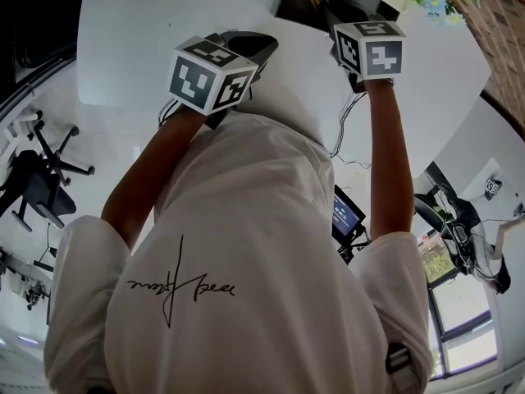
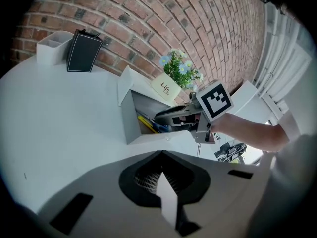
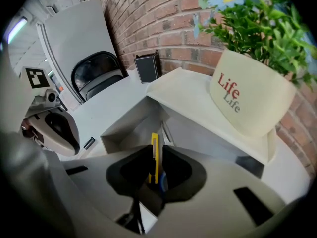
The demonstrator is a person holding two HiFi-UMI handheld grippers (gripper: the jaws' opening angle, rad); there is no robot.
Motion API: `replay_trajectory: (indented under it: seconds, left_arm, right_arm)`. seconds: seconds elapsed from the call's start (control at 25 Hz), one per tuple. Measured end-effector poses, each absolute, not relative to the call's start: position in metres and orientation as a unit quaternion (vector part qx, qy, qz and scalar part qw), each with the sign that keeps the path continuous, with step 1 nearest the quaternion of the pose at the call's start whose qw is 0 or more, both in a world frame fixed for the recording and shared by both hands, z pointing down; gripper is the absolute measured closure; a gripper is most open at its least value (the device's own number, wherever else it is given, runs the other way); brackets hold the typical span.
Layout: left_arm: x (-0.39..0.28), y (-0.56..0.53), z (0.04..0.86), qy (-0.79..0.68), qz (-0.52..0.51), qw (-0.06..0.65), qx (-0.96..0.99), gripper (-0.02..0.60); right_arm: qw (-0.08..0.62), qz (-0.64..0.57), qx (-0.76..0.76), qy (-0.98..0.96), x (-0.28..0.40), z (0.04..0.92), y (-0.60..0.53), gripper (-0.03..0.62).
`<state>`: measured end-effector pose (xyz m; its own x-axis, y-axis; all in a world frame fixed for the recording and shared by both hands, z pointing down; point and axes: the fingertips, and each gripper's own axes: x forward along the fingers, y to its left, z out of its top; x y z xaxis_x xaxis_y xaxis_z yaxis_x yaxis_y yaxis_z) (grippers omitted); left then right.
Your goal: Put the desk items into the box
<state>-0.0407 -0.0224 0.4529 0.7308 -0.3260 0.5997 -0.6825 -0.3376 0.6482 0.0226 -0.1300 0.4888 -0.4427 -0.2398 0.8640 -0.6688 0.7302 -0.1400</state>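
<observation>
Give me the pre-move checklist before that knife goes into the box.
1. Grip: right gripper is shut on the yellow utility knife: ok.
2. Access: the box is open, with its lid up: ok.
3. Position: knife sits over the opening: ok.
4. Blade retracted: cannot tell.
5. Clearance: left gripper is off to the side of the box: ok.
6. Left gripper empty: cannot tell; a white strip shows between its jaws.

knife: lower end hidden in right tool | plant: cropped top
</observation>
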Motion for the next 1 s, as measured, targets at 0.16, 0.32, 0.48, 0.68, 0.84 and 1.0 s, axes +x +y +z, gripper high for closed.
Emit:
replay_trajectory:
  seconds: [0.16, 0.32, 0.48, 0.68, 0.84, 1.0]
  left_arm:
    - [-0.04, -0.028, 0.448, -0.318, 0.181, 0.474, 0.801, 0.577]
    - [-0.039, -0.03, 0.446, -0.321, 0.18, 0.471, 0.802, 0.577]
    - [-0.038, -0.029, 0.442, -0.321, 0.176, 0.468, 0.804, 0.577]
    - [-0.035, -0.029, 0.438, -0.32, 0.174, 0.465, 0.807, 0.577]
    - [-0.033, -0.029, 0.434, -0.318, 0.173, 0.458, 0.812, 0.577]
    - [-0.034, -0.032, 0.43, -0.323, 0.17, 0.451, 0.814, 0.577]
  right_arm:
    - [0.438, 0.23, 0.294, -0.818, 0.025, 0.48, -0.133, 0.52]
    - [0.433, 0.221, 0.3, -0.821, 0.03, 0.47, -0.132, 0.523]
    - [0.426, 0.214, 0.305, -0.824, 0.031, 0.459, -0.13, 0.526]
    - [0.423, 0.211, 0.31, -0.825, 0.037, 0.454, -0.128, 0.528]
    - [0.416, 0.213, 0.317, -0.826, 0.04, 0.448, -0.123, 0.533]
    - [0.411, 0.219, 0.324, -0.823, 0.045, 0.446, -0.116, 0.537]
